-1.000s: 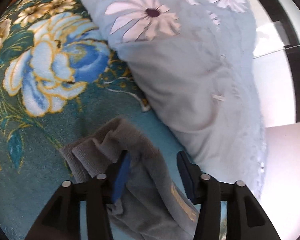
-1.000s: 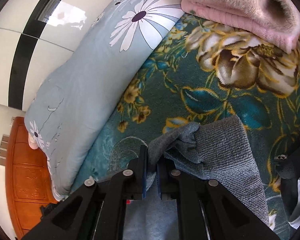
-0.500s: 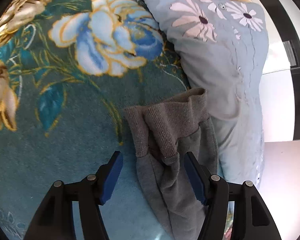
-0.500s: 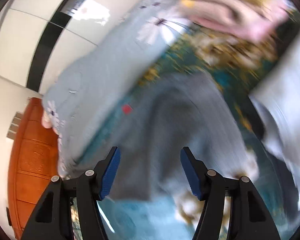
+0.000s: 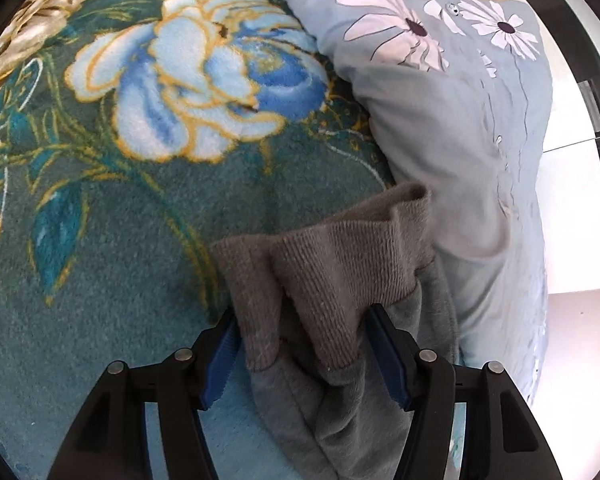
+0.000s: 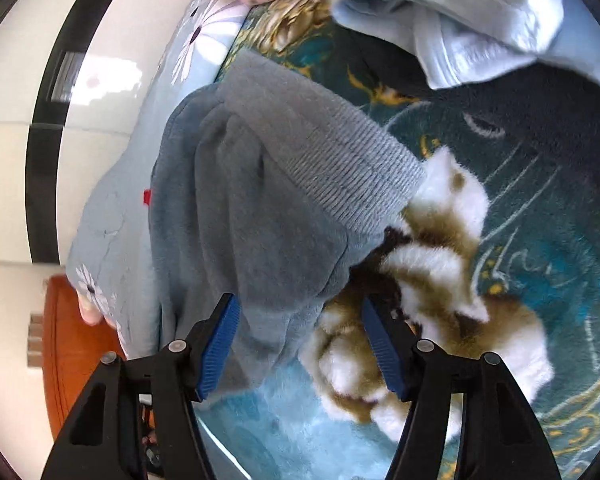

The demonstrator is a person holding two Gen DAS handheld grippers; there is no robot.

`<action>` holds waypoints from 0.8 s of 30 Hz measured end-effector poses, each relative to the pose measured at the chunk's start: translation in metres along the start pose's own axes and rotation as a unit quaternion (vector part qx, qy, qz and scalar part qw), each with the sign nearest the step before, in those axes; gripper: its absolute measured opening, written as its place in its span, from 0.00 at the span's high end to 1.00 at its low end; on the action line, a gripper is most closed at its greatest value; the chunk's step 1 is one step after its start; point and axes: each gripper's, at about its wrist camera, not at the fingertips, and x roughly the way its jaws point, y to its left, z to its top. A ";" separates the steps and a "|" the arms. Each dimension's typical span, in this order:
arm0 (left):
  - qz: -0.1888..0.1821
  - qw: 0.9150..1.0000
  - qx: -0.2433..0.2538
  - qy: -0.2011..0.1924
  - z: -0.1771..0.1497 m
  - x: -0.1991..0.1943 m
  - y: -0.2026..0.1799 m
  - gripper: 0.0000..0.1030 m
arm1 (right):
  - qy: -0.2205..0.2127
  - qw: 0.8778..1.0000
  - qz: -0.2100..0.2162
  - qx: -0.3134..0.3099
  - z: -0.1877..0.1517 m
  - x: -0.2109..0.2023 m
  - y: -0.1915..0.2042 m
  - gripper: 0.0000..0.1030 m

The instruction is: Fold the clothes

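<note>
Floral blanket | grey garment bunched beside pillow | left gripper jaws wide | right gripper jaws wide

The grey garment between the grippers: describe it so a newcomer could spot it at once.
Start at the teal floral blanket covering the bed, then find the pale blue daisy-print pillow along its edge. The grey garment lies bunched beside that pillow; it alone is plain grey, with a ribbed knit cuff.

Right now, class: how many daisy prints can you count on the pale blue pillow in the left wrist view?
2 full daisies on the pillow: one near its top left, another to its right. More may be hidden beyond the frame or fold.
</note>
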 end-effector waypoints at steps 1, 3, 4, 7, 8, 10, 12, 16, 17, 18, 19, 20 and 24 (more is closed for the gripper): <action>0.000 1.000 0.001 -0.001 -0.001 0.000 -0.002 0.53 | -0.011 1.000 -0.004 0.004 0.002 0.001 0.001 0.37; -0.007 1.000 -0.010 0.000 -0.002 -0.001 -0.002 0.63 | -0.032 0.999 -0.011 0.013 0.005 0.003 0.003 0.37; -0.015 1.000 -0.021 -0.001 -0.004 -0.003 -0.001 0.71 | -0.042 0.999 -0.014 0.017 0.006 0.003 0.004 0.37; -0.022 0.999 -0.026 -0.007 -0.006 -0.010 -0.001 0.78 | -0.074 0.996 -0.025 0.030 0.011 0.006 0.008 0.54; -0.025 0.999 -0.023 -0.010 -0.007 -0.015 -0.003 0.79 | -0.072 0.997 -0.030 0.029 0.013 0.007 0.012 0.73; -0.037 0.999 -0.019 -0.013 -0.009 -0.026 -0.008 0.81 | -0.071 0.997 -0.033 0.017 0.018 0.004 0.023 0.84; -0.055 0.998 -0.008 -0.016 -0.007 -0.043 -0.016 0.82 | -0.072 0.997 -0.035 0.003 0.023 0.000 0.033 0.88; -0.099 0.995 0.025 -0.024 0.002 -0.090 -0.032 0.84 | -0.071 0.996 -0.001 -0.062 0.020 -0.033 0.060 0.90; -0.111 0.993 0.040 -0.032 0.004 -0.108 -0.030 0.84 | -0.071 0.994 0.008 -0.079 0.019 -0.042 0.067 0.90; -0.123 0.990 0.056 -0.041 0.006 -0.125 -0.029 0.84 | -0.071 0.993 0.017 -0.095 0.018 -0.050 0.073 0.90; -0.135 0.987 0.071 -0.049 0.009 -0.143 -0.027 0.84 | -0.071 0.991 0.026 -0.112 0.018 -0.059 0.080 0.90; -0.147 0.984 0.086 -0.057 0.011 -0.160 -0.025 0.84 | -0.071 0.989 0.035 -0.128 0.017 -0.067 0.087 0.90; -0.151 0.979 0.116 -0.070 0.006 -0.206 0.019 0.84 | -0.069 0.976 0.070 -0.194 0.014 -0.102 0.114 0.90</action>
